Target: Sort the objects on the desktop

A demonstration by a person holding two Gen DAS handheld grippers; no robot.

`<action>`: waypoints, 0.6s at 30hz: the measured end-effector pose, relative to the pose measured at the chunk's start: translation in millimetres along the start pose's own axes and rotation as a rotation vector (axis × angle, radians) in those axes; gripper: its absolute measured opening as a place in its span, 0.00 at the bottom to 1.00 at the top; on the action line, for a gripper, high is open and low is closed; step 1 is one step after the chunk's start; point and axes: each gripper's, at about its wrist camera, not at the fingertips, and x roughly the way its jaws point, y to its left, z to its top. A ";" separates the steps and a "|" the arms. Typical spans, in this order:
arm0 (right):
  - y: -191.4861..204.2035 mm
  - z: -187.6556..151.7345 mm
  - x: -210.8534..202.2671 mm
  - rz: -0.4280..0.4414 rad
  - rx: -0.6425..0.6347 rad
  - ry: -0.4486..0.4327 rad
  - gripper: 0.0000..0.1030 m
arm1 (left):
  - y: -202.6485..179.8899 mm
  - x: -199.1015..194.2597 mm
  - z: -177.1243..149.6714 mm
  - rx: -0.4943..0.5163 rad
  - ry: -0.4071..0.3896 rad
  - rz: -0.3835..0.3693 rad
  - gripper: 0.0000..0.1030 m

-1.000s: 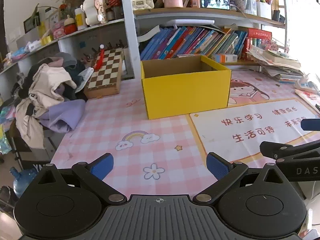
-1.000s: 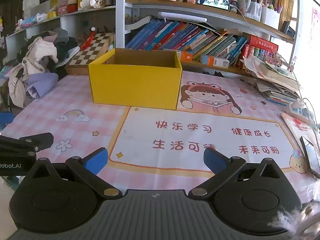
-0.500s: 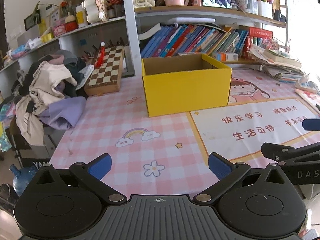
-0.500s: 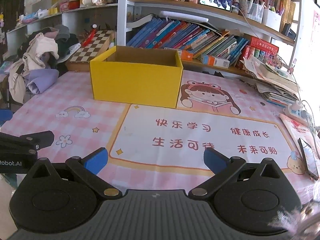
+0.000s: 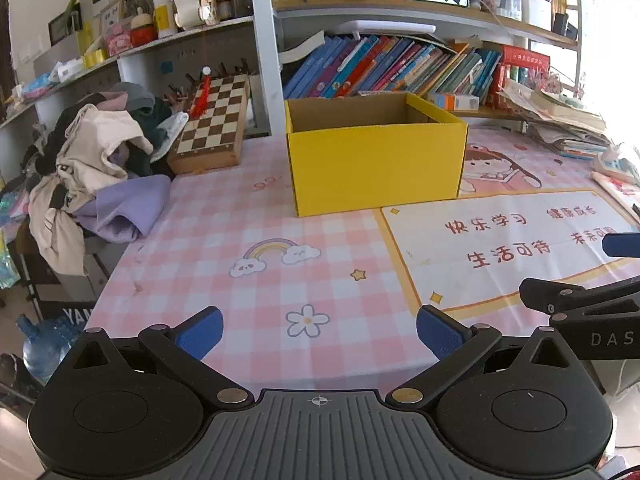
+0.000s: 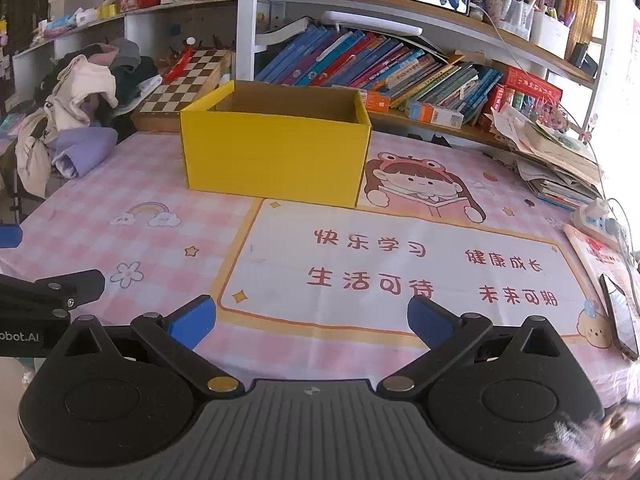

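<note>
You are holding the left gripper (image 5: 318,334) and the right gripper (image 6: 312,322) low over the near edge of the bench (image 6: 280,344), each with its jaws wide apart and carrying nothing. The yellow cardboard box (image 6: 276,160) is sitting open-topped toward the back, well apart from both. No loose desktop object is showing on the mat (image 6: 400,264). The grippers are hovering side by side, so swinging either inward is risking a knock between them.
</note>
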 end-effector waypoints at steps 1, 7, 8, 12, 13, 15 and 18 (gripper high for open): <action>-0.1 0.0 0.1 -0.001 0.001 0.001 1.00 | -0.2 0.2 0.0 0.001 0.001 -0.001 1.00; -2.0 -1.2 0.5 -0.005 0.006 0.008 1.00 | -3.0 0.4 -0.6 0.010 0.003 -0.005 1.00; -2.2 -1.5 0.5 -0.005 0.006 0.008 1.00 | -3.6 0.2 -0.8 0.013 0.003 -0.006 1.00; -1.9 -2.1 0.0 -0.004 0.007 0.012 1.00 | -5.3 -1.0 -1.8 0.022 0.003 -0.005 1.00; -1.8 -2.2 -0.1 -0.003 0.007 0.013 1.00 | -5.7 -1.3 -2.0 0.024 0.003 -0.005 1.00; -1.1 -2.4 -0.7 -0.001 0.006 0.012 1.00 | -6.1 -2.1 -2.5 0.027 0.003 -0.004 1.00; -0.7 -2.5 -1.4 -0.001 0.005 0.011 1.00 | -5.2 -3.3 -2.7 0.026 0.002 -0.004 1.00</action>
